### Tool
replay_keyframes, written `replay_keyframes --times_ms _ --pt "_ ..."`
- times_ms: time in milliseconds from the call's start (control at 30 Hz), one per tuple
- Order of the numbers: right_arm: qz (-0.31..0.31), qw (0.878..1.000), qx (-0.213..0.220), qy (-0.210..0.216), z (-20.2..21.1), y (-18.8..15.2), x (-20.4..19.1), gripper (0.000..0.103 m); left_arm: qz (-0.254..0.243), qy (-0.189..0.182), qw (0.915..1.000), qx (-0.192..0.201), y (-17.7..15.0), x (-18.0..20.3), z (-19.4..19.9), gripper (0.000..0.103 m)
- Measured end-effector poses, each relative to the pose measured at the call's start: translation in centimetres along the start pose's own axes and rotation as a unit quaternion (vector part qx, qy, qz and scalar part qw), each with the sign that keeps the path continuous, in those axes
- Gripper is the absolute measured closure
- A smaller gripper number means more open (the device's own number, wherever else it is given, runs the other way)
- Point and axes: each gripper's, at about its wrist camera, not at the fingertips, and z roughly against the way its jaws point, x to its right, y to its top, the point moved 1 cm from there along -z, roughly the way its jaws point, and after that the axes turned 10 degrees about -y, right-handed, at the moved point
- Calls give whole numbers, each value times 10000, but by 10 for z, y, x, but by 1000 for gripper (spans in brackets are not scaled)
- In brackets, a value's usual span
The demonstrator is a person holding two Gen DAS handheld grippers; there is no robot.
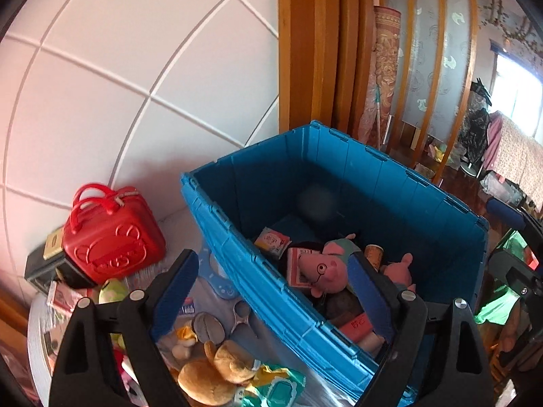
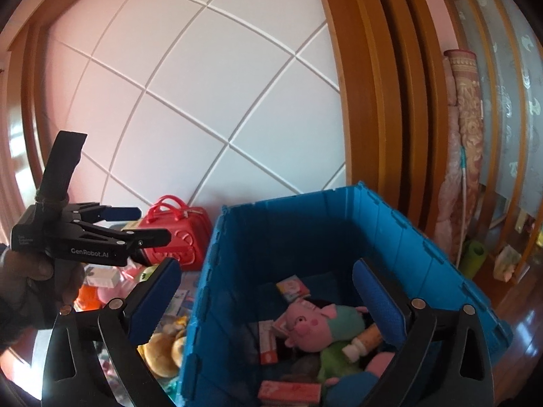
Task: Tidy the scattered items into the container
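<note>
A blue crate stands open by the wall. Inside lie a pink pig plush, small boxes and packets. My left gripper is open and empty, its fingers straddling the crate's near wall. It also shows in the right wrist view, held out left of the crate. My right gripper is open and empty above the crate's left wall. Scattered items lie left of the crate: a brown plush, a red case, scissors and a green packet.
A white tiled wall stands behind. A wooden door frame and a rolled rug are right of the crate. A dark box sits beside the red case. More toys and packets lie at the left.
</note>
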Motion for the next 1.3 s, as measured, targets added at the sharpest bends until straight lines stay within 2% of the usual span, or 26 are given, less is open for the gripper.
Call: replay_keyframes --times_ms 200,467,800,1033,1300 --pt "185 9994 -279 51 10 -10 -50 0 499 318 9981 -173 -47 -30 29 13" --pt "338 9980 -485 223 27 -13 -113 0 991 1018 9898 -93 -102 -64 101 13" --pt "653 9956 -618 257 52 -25 -180 0 1415 1391 9801 10 -158 -104 172 13" --pt "696 9950 -669 265 70 -34 -205 0 1591 1485 9760 -61 -183 -113 196 13" --pt "721 9947 -691 231 84 -37 -205 0 1764 1606 9711 -87 -197 -112 208 13"
